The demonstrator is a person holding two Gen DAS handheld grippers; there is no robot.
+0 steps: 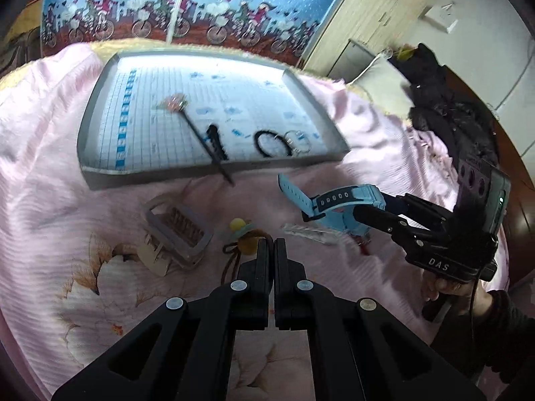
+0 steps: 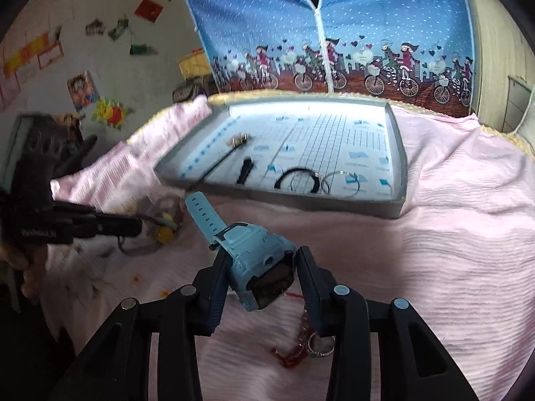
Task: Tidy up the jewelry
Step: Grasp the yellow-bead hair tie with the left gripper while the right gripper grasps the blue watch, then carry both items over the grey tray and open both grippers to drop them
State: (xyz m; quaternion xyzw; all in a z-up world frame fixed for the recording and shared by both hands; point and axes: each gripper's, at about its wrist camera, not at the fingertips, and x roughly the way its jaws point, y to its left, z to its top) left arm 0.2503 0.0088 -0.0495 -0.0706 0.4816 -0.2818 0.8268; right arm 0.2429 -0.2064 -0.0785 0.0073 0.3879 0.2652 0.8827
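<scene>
A bed under a pink quilted bedspread (image 2: 451, 234) fills the lower part of both views, and its right half in the right wrist view is bare and open. Behind it, across the top of the frame, hangs a blue curtain (image 2: 367, 16) printed with cyclists. A shallow grey tray (image 1: 97, 107) lined with gridded paper lies on the bedspread in the upper middle of the left wrist view; its near rim faces the cameras. Inside it lie a long hairpin (image 1: 197, 130) whose tip crosses over the near rim, a black clip (image 1: 215, 142), a black hair tie (image 1: 271, 143) and a thin silver bangle (image 1: 299, 140) touching the tie.

The right hand-held gripper (image 2: 262, 267) is clamped on the case of a light blue watch (image 2: 247, 254), held above the bedspread just short of the tray's near rim, strap pointing toward the tray. Below it lies a red chain with a ring (image 2: 311, 341). The left hand-held gripper (image 1: 271, 244) has its fingers pressed together with nothing between them, low in the centre of its own view. Just ahead of it on the bedspread lie a beige claw clip (image 1: 177, 237), a cord with yellow beads (image 1: 244, 234) and a clear hair clip (image 1: 307, 232)
</scene>
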